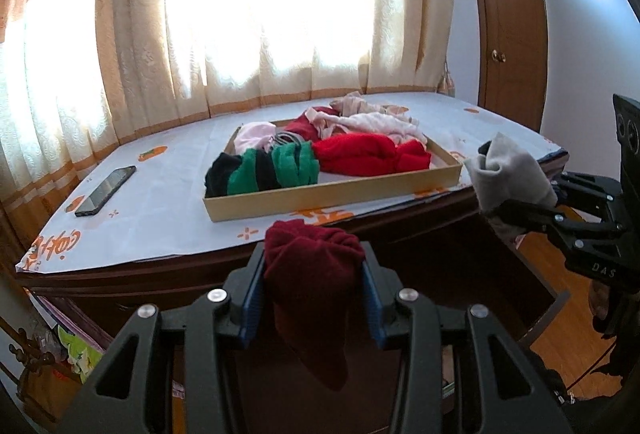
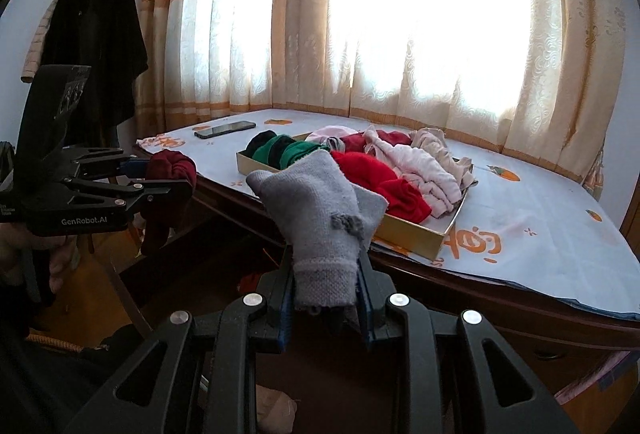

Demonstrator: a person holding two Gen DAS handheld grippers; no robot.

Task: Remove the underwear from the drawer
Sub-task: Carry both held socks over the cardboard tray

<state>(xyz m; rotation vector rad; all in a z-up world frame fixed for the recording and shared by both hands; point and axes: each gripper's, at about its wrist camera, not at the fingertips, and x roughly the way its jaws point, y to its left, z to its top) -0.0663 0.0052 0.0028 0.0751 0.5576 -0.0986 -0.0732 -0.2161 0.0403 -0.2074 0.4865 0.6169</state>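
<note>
Left tongs [image 1: 314, 298] pinching maroon garment [image 1: 312, 274] (dangling)
</note>
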